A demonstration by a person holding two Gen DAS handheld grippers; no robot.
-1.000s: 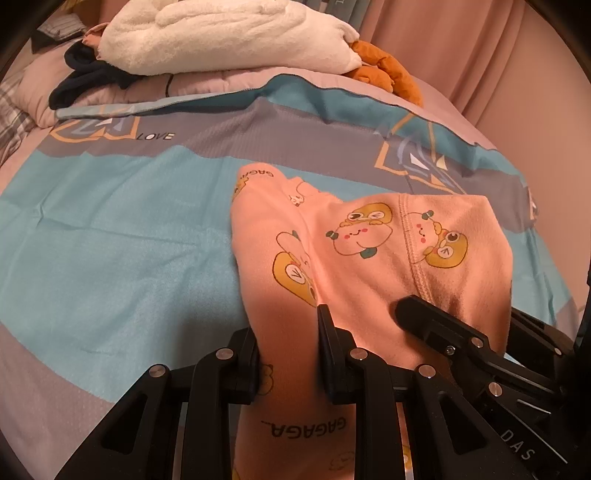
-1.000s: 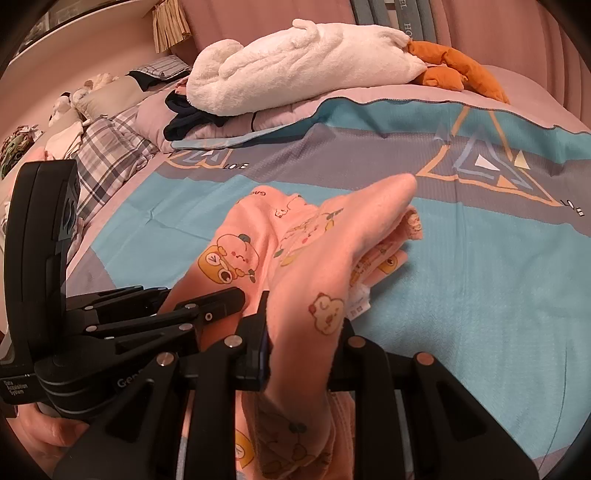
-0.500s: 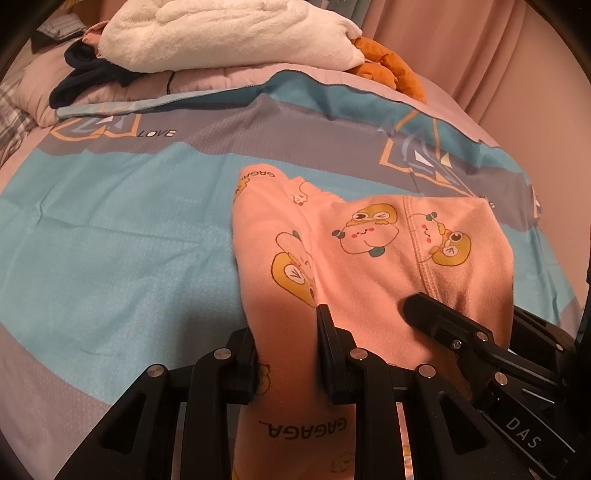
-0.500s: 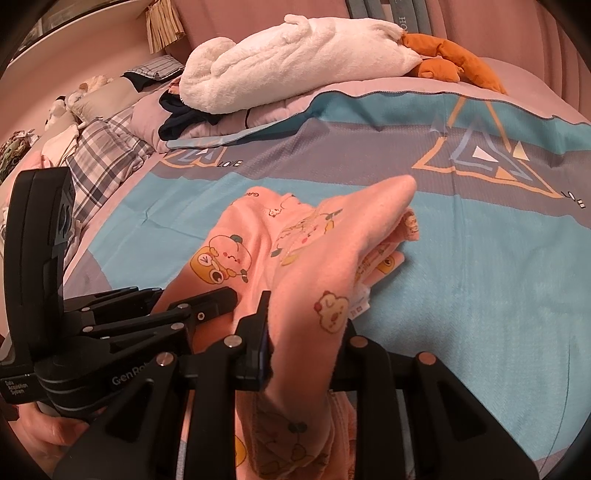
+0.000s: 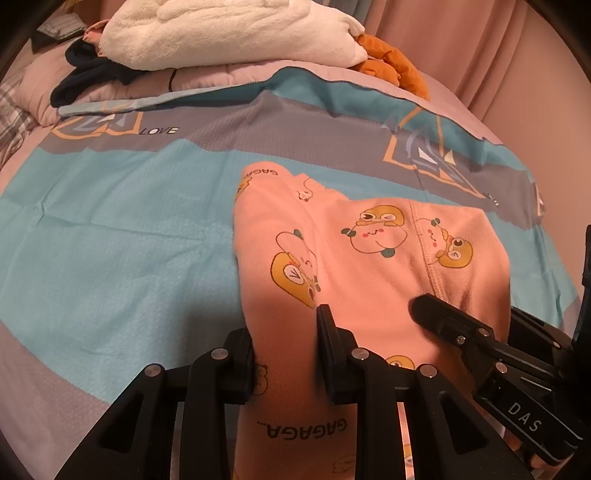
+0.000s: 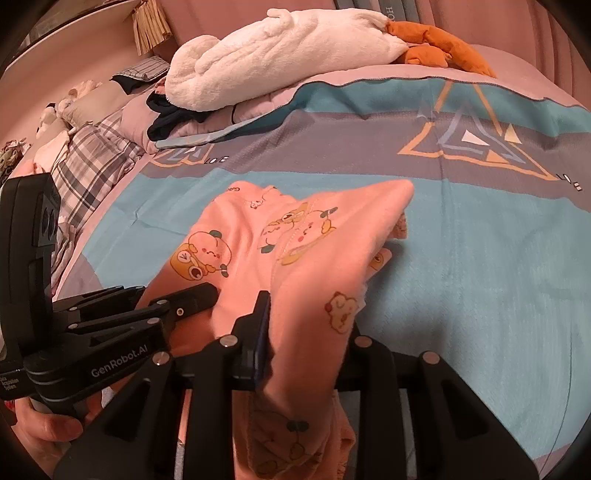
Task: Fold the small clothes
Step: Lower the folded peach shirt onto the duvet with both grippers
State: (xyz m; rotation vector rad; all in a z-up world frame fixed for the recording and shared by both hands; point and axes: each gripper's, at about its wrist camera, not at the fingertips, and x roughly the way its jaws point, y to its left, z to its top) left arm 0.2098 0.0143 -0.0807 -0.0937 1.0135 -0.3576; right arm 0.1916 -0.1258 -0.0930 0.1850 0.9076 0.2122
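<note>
A small pink garment (image 5: 332,251) printed with cartoon animals and "GAGAGA" lies partly folded on the blue and grey bedspread (image 5: 110,236). My left gripper (image 5: 286,354) is shut on its near left edge. My right gripper (image 6: 306,332) is shut on its near right edge, and the cloth (image 6: 295,251) drapes over the right finger. Each gripper shows in the other's view: the right one (image 5: 480,339) to the right, the left one (image 6: 122,325) to the left. The far end of the garment rests on the bed.
A white fluffy blanket (image 5: 229,33) and an orange plush toy (image 5: 391,70) lie at the head of the bed. Dark clothes (image 6: 173,114) and a plaid pillow (image 6: 85,170) are at the left. A pink curtain (image 5: 480,55) hangs to the right.
Both grippers have moved slightly forward with the garment's near edge, and the fold has spread a little over the far part. The grips are unchanged.
</note>
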